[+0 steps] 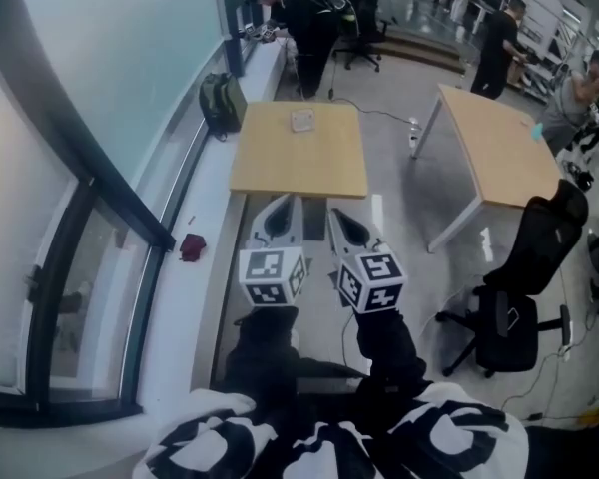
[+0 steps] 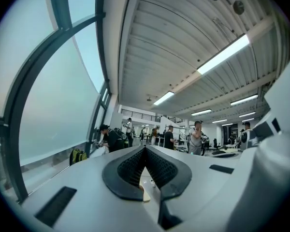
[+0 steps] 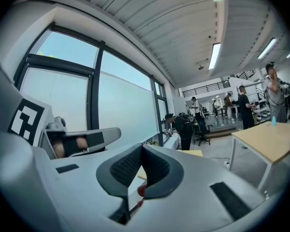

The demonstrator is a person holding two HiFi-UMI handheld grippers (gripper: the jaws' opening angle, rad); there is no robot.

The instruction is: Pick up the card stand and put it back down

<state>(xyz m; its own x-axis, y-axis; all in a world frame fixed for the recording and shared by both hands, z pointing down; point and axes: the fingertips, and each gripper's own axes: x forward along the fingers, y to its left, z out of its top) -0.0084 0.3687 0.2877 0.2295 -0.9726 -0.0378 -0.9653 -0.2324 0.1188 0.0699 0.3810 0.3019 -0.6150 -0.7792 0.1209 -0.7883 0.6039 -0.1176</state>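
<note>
The card stand (image 1: 301, 121) is a small pale object on the far half of a wooden table (image 1: 299, 163) ahead of me. Both grippers are held side by side in the air short of the table's near edge, pointing at it. My left gripper (image 1: 283, 201) has its jaws together at the tips, with nothing between them; in its own view the dark pads meet at the gripper tip (image 2: 145, 148). My right gripper (image 1: 338, 212) is likewise shut and empty, its jaws closing to a point (image 3: 141, 145). Neither gripper touches the stand or the table.
A second wooden table (image 1: 499, 148) stands to the right, with a black office chair (image 1: 524, 287) in front of it. A green backpack (image 1: 222, 101) and a small red object (image 1: 192, 246) lie on the white window sill at left. People stand at the back.
</note>
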